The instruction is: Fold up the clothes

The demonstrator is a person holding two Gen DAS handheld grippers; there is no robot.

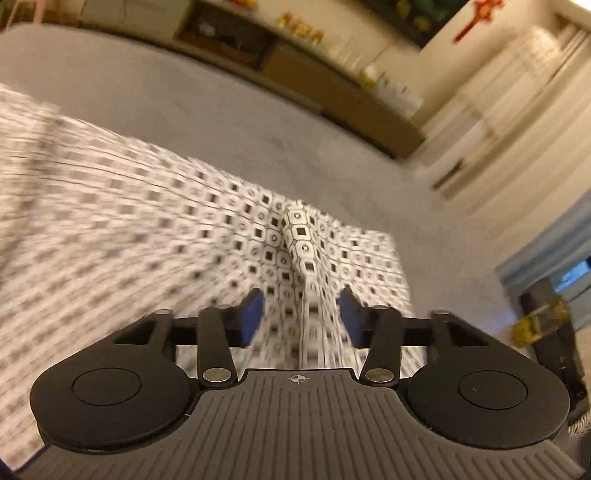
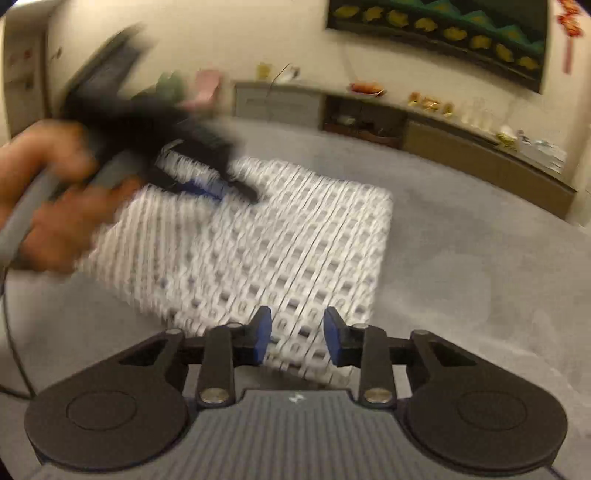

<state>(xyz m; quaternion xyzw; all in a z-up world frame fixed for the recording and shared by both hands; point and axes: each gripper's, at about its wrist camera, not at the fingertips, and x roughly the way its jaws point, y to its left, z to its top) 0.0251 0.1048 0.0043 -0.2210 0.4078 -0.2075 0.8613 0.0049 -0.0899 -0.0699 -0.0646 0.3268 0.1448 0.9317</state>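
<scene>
A white garment with a black square-and-circle print (image 1: 207, 229) lies on a grey surface (image 1: 207, 99). In the left wrist view my left gripper (image 1: 301, 317) is open, its blue pads on either side of a raised ridge of the cloth (image 1: 301, 236). In the right wrist view the garment (image 2: 280, 236) lies as a folded rectangle. My right gripper (image 2: 297, 338) is open over its near edge. The left gripper (image 2: 207, 188) shows there at the cloth's far left, blurred, held by a hand (image 2: 55, 192).
A long wooden sideboard (image 2: 461, 147) with cups and small items runs along the back wall. A dark picture (image 2: 443, 33) hangs above it. Curtains (image 1: 517, 96) hang at the right. A cable (image 2: 11, 332) trails at the left.
</scene>
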